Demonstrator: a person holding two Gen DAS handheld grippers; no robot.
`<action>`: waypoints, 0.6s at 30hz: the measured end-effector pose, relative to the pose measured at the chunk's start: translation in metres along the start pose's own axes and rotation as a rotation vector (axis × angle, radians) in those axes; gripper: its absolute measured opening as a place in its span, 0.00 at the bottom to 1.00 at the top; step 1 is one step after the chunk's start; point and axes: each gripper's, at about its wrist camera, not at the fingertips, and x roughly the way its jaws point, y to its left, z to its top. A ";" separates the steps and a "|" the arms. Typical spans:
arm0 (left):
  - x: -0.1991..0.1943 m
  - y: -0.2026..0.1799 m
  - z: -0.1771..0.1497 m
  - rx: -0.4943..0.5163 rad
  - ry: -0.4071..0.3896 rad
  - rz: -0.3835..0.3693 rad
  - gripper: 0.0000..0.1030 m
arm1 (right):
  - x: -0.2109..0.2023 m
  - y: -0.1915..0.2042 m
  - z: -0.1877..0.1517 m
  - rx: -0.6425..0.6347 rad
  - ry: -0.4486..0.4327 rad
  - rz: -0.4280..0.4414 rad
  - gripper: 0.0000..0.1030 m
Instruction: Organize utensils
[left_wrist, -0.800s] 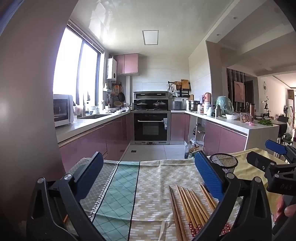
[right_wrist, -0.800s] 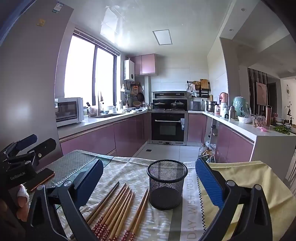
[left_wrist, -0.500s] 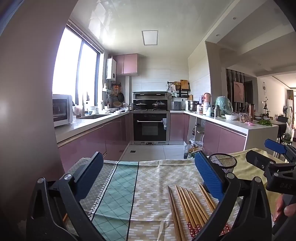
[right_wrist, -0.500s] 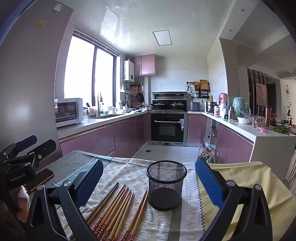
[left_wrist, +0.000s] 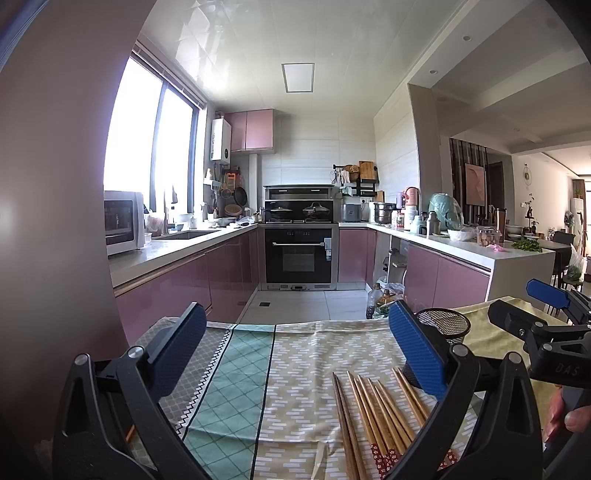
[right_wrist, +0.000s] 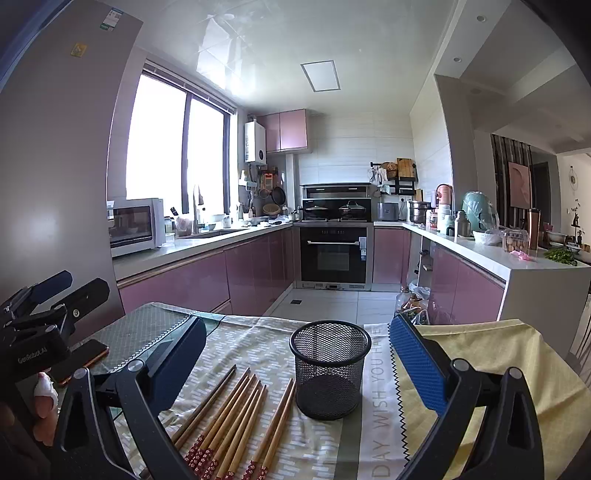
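Pink-fronted kitchen cabinets and a black built-in oven fill the background, beyond the far edge of the bench, which is draped in patterned cloths.

From the right wrist view, the right gripper hangs with its blue-padded fingers spread wide and nothing between the pads. A round black wire-mesh cup stands upright at twelve o'clock, just ahead of the fingers. The brown wooden chopsticks with red patterned ends lie side by side on the cloth at about seven o'clock from the cup, close beside it; their red ends run off the bottom of the frame, so their full count is hard to settle. At nine o'clock the left gripper is partly cut off, a fingertip of the hand under it just showing.

From the left wrist view, the left gripper also has its fingers wide apart and bare. Its right finger hides most of the cup and part of the chopsticks. Open cloth lies ahead at twelve o'clock up to the bench's far edge. At three o'clock the right gripper sits near the frame's rim.
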 end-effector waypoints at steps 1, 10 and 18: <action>0.000 0.000 0.000 0.000 0.000 0.000 0.95 | 0.000 0.000 0.000 0.000 -0.001 -0.001 0.94; 0.002 0.000 -0.004 0.002 -0.002 -0.002 0.95 | 0.003 -0.002 0.002 0.008 0.000 -0.004 0.94; 0.002 0.000 -0.004 0.004 -0.003 -0.003 0.95 | 0.002 -0.002 0.001 0.011 -0.002 -0.007 0.94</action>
